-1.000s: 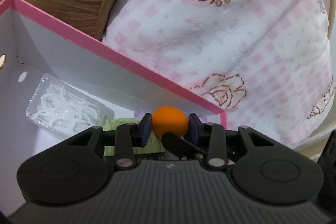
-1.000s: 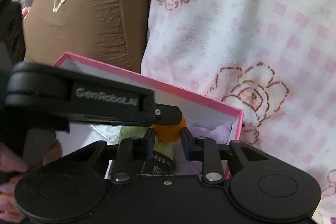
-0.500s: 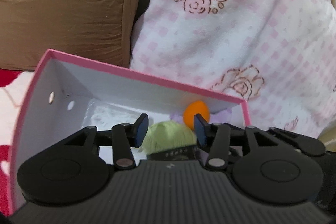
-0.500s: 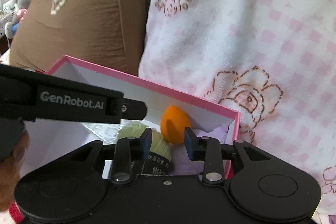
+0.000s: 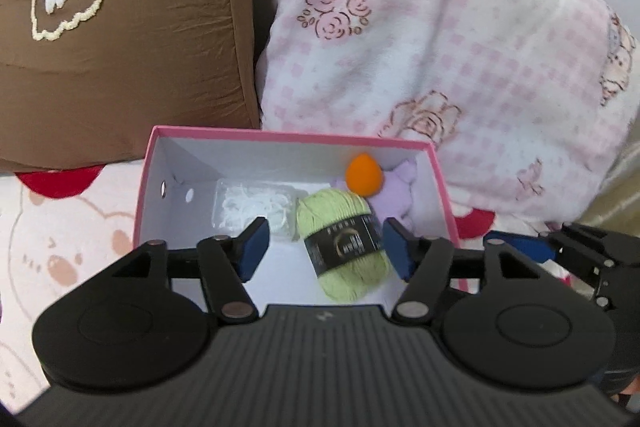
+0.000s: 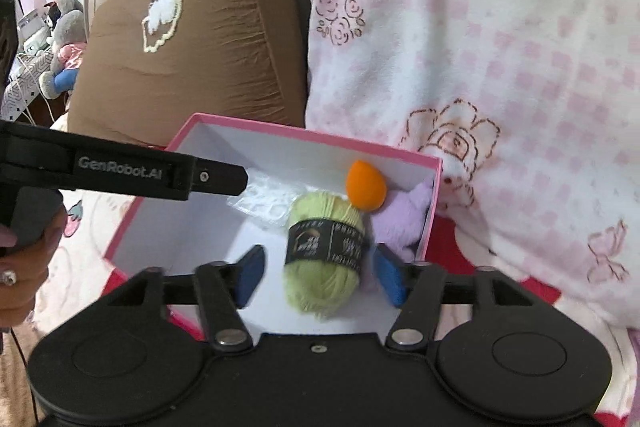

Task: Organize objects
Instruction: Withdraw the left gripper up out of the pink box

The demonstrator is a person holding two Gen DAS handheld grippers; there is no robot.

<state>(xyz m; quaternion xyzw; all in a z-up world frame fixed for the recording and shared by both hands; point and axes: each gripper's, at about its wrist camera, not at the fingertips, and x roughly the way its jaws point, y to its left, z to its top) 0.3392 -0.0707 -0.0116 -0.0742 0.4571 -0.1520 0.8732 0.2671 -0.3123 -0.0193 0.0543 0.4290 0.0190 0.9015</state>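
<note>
Hovering over the pink box (image 5: 439,187), both sets of jaws spread and holding nothing. Sitting inside: orange sponge (image 5: 364,174) at the far wall, green yarn (image 6: 323,255) lying lengthwise between the right gripper (image 6: 320,279) fingers (nearer than left gripper (image 5: 326,253)).

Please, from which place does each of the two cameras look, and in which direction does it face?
Left wrist: on the left gripper, open, facing down into the pink box; the right gripper's tip shows at right.
Right wrist: on the right gripper, open, facing the same box from the right; the left gripper and a hand show.
Shared: green yarn, orange sponge.
</note>
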